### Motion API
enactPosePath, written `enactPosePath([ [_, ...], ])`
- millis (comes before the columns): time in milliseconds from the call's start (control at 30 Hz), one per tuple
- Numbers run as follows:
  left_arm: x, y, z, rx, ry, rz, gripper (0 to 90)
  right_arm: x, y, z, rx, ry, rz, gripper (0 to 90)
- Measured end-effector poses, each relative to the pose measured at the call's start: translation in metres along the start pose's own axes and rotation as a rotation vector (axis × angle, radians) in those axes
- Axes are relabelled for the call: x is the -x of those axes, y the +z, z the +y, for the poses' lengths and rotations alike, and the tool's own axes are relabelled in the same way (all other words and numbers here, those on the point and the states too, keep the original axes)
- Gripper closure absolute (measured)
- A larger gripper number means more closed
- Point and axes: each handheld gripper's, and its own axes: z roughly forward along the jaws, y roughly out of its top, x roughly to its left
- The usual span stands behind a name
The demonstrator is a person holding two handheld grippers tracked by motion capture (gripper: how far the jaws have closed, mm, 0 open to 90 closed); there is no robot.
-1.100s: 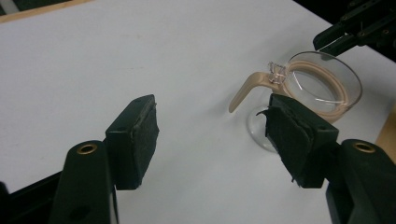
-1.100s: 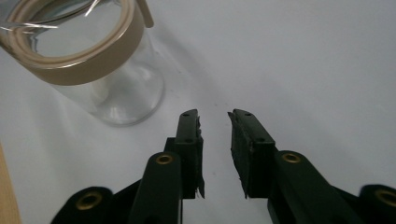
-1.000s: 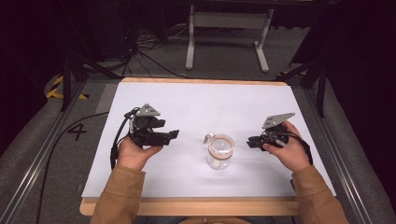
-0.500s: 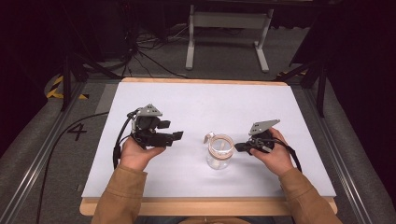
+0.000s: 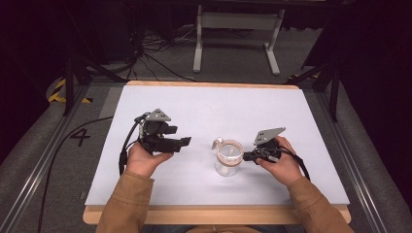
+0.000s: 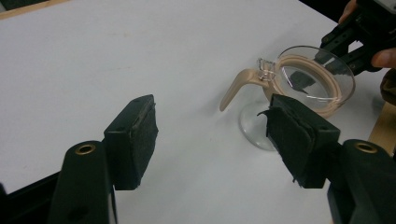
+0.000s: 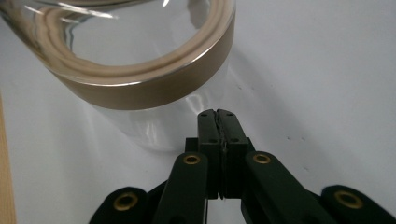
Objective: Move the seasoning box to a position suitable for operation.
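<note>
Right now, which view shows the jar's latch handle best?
The left gripper view: the tan latch handle shows whole, sticking out from the glass jar. The high view shows it small; the right gripper view shows the jar's band, not the handle.

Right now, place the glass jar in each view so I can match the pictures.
High view: glass jar sits centre-right on the white table, just left of the right gripper.
Left gripper view: upper right, beyond the right-hand finger.
Right gripper view: top left, above the shut fingers.
Shared landmark: its tan rim band.
</note>
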Motion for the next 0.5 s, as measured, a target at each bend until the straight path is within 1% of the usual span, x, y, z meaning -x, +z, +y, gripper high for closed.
enactPosePath([
  [67, 0.000, 0.001, 0.000, -0.012, 0.012, -0.011, 36.5, -0.001, 0.000, 0.000, -0.008, 0.000, 0.007, 90.0],
  [100, 0.001, 0.002, 0.000, -0.014, 0.007, -0.013, 36.6, -0.002, -0.001, 0.001, -0.013, -0.001, 0.011, 90.0],
  [133, 0.000, 0.003, 0.001, -0.021, 0.016, -0.013, 36.6, -0.004, -0.001, 0.001, -0.019, -0.002, 0.014, 90.0],
  [200, 0.001, 0.004, 0.001, -0.027, 0.022, -0.009, 36.6, -0.006, 0.000, 0.002, -0.023, -0.009, 0.032, 90.0],
  [233, 0.001, 0.005, 0.001, -0.029, 0.016, -0.010, 36.6, -0.008, 0.000, 0.002, -0.027, -0.012, 0.037, 90.0],
  [300, 0.001, 0.006, 0.002, -0.040, 0.027, -0.012, 37.3, -0.012, 0.000, 0.004, -0.035, -0.027, 0.049, 90.0],
  [367, 0.001, 0.007, 0.002, -0.058, 0.030, -0.031, 41.8, -0.017, 0.001, 0.005, -0.045, -0.041, 0.067, 90.0],
  [433, 0.001, 0.011, 0.002, -0.083, 0.016, -0.053, 47.1, -0.021, 0.002, 0.007, -0.055, -0.054, 0.081, 90.0],
  [500, 0.001, 0.013, 0.002, -0.122, 0.016, -0.058, 51.4, -0.025, 0.003, 0.009, -0.059, -0.066, 0.090, 90.0],
])
